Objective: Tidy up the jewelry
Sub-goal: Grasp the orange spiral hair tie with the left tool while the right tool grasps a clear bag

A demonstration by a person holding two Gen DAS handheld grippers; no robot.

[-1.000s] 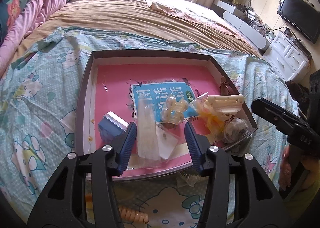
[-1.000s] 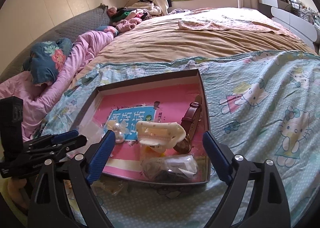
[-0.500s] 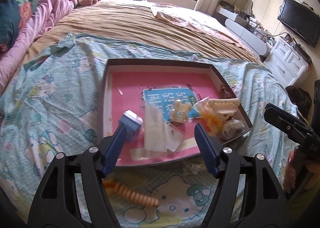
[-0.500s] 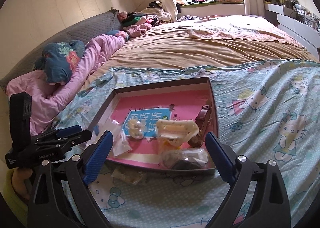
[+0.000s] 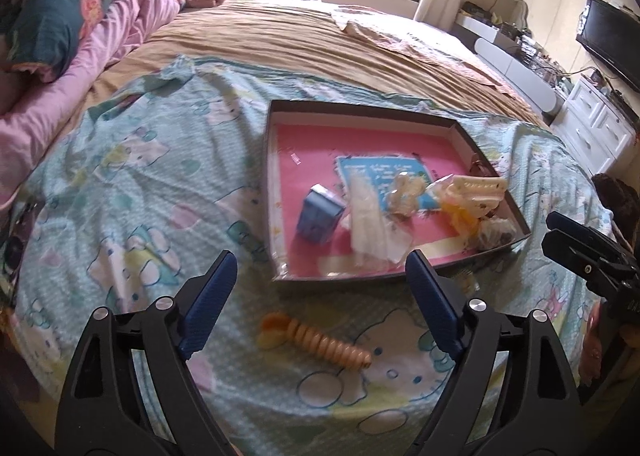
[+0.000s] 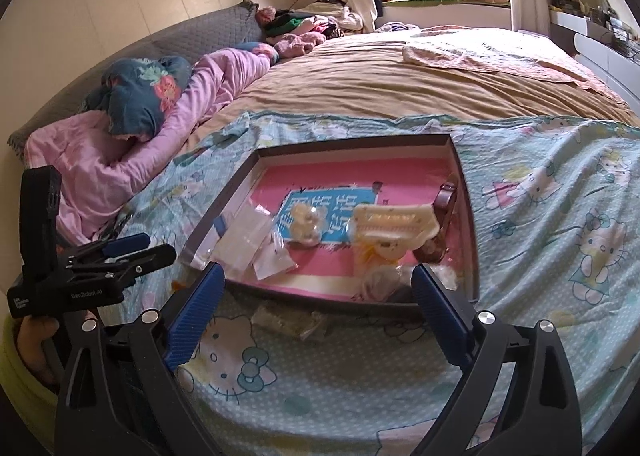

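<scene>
Jewelry lies mostly in the shallow box on the bed; an orange spiral band waits outside it. Left gripper, jaws just opened wide and empty, should straddle the band's middle and close gently; right gripper gapes empty

You can read "GenRobot.AI" on the left tongs' body; the blue card carries large Chinese characters.

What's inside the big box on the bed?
The box holds a small blue box, clear plastic bags, a cream hair clip, a brown watch and pearly pieces. A blue card underneath is partly covered.
</scene>
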